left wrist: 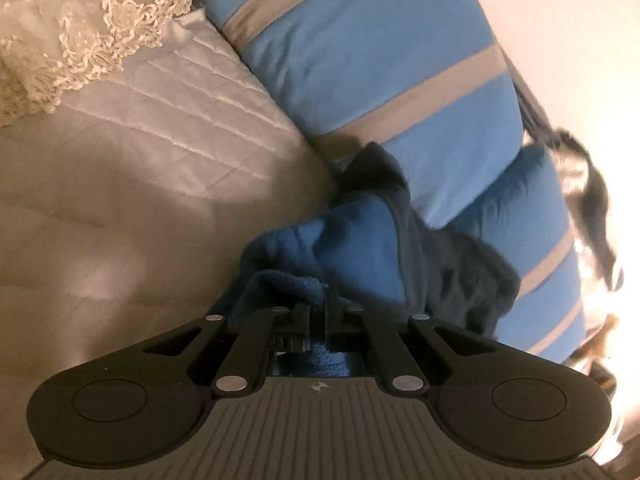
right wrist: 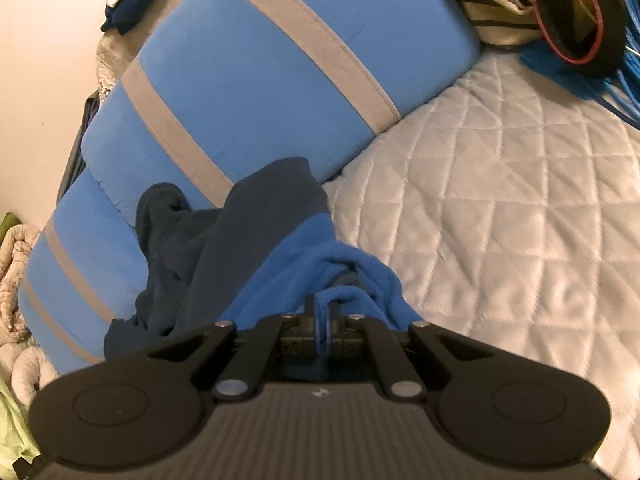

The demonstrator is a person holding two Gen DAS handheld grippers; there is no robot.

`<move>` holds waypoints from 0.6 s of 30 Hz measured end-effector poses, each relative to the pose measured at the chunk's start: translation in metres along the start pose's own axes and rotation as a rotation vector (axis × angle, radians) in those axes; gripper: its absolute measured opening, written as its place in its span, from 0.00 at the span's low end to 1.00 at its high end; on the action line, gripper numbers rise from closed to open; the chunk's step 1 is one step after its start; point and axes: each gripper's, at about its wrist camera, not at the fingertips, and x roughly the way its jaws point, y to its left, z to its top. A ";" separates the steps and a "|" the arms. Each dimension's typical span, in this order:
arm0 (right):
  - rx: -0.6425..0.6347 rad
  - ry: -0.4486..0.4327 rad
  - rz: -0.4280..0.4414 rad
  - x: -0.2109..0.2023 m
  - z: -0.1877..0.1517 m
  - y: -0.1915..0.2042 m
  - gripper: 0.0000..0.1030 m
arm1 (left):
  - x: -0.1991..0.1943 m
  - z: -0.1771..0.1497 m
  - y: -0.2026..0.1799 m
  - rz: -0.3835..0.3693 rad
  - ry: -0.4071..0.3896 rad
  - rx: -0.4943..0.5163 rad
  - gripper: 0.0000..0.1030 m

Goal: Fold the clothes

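Observation:
A fleece garment in bright blue and dark navy (left wrist: 360,248) hangs bunched between both grippers, above a quilted bed. My left gripper (left wrist: 318,312) is shut on a bright blue fold of it. My right gripper (right wrist: 322,320) is shut on another bright blue edge of the garment (right wrist: 256,248). The navy part droops away from the jaws, against a striped pillow. The fingertips of both grippers are buried in the cloth.
A large blue pillow with grey stripes (left wrist: 360,60) (right wrist: 260,72) lies behind the garment. A pale quilted bedspread (right wrist: 500,200) (left wrist: 120,200) covers the bed. A cream lace cloth (left wrist: 100,40) lies far left. Striped clothes and a black bag (right wrist: 560,12) sit at the far right corner.

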 end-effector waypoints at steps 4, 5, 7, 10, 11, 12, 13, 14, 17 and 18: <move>0.016 -0.017 0.008 0.020 0.007 -0.001 0.04 | 0.017 0.005 -0.006 -0.006 -0.027 -0.007 0.06; 0.021 -0.021 0.011 0.025 0.009 -0.001 0.05 | 0.021 0.005 -0.007 -0.003 -0.028 -0.014 0.06; 0.062 -0.025 0.020 0.033 0.011 -0.005 0.07 | 0.032 0.005 -0.006 0.001 -0.022 -0.034 0.07; 0.194 -0.016 0.072 0.033 0.013 -0.018 0.36 | 0.046 0.008 0.000 -0.008 -0.003 -0.094 0.08; 0.235 -0.015 0.094 0.032 0.013 -0.021 0.46 | 0.047 0.009 0.001 -0.016 0.000 -0.115 0.08; 0.245 -0.033 0.117 0.029 0.014 -0.021 0.55 | 0.045 0.010 0.000 -0.031 -0.004 -0.129 0.09; 0.249 -0.054 0.140 0.025 0.014 -0.019 0.78 | 0.042 0.010 -0.001 -0.047 -0.009 -0.142 0.15; 0.218 -0.091 0.157 0.019 0.014 -0.013 0.91 | 0.040 0.011 -0.002 -0.063 -0.014 -0.155 0.20; 0.104 -0.193 0.206 -0.001 0.015 0.008 0.94 | 0.022 0.012 -0.008 -0.132 -0.127 -0.141 0.54; 0.067 -0.208 0.214 -0.007 0.015 0.017 0.95 | 0.015 0.012 -0.010 -0.140 -0.174 -0.135 0.63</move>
